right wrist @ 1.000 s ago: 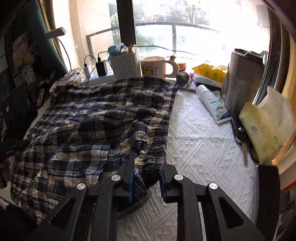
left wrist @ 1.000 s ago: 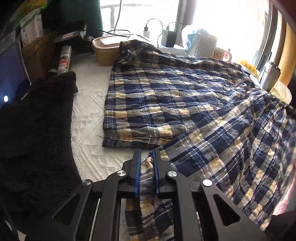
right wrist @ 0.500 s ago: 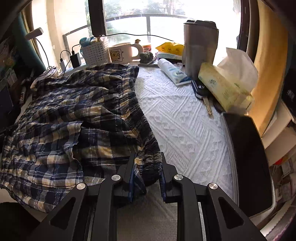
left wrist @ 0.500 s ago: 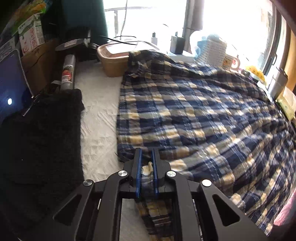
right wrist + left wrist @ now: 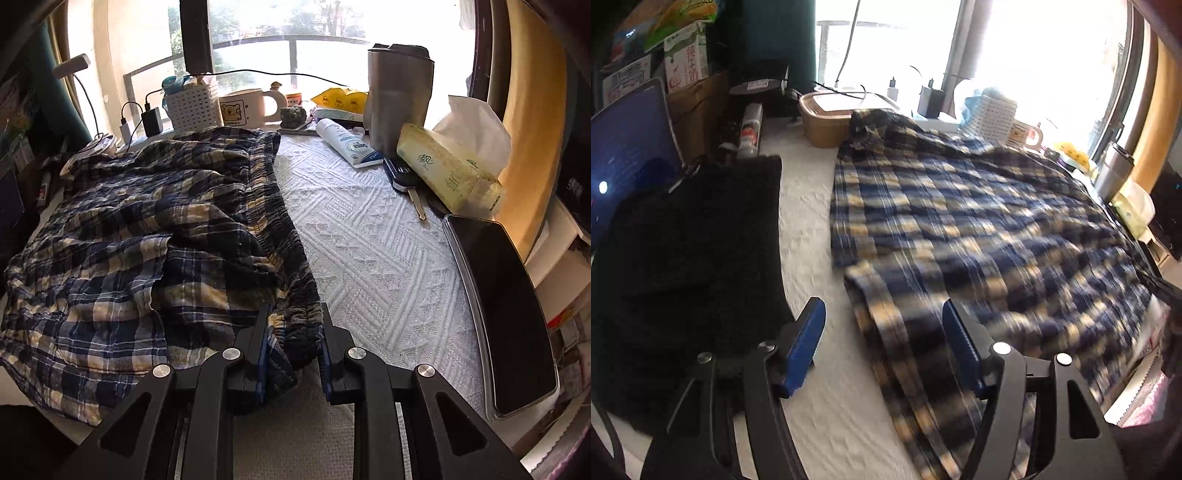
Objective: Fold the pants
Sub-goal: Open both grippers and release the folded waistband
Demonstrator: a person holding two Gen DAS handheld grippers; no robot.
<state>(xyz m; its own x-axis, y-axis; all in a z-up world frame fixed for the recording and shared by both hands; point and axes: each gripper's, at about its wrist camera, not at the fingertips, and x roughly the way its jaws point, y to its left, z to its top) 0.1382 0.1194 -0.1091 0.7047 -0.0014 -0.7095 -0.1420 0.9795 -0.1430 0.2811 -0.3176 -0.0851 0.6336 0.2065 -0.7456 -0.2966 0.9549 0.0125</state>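
Observation:
The blue, yellow and white plaid pants (image 5: 979, 229) lie spread over a white textured cloth (image 5: 809, 251), folded lengthwise, one leg end near me. My left gripper (image 5: 884, 347) is open, its blue pads (image 5: 805, 343) either side of the leg hem, which lies loose between them. In the right wrist view the pants (image 5: 155, 229) fill the left half, with the gathered waistband (image 5: 291, 258) running toward me. My right gripper (image 5: 291, 350) is shut on the waistband's near end.
A black cloth (image 5: 687, 258) and a tablet (image 5: 628, 147) lie left. A brown box (image 5: 827, 122), basket (image 5: 990, 114) and mug (image 5: 243, 107) line the window sill. A steel tumbler (image 5: 399, 96), lotion tube (image 5: 347, 142), tissue pack (image 5: 447, 170) and phone (image 5: 506, 302) sit right.
My left gripper has opened and let go of the leg hem, which now lies on the cloth. My right gripper has stayed shut on the waistband.

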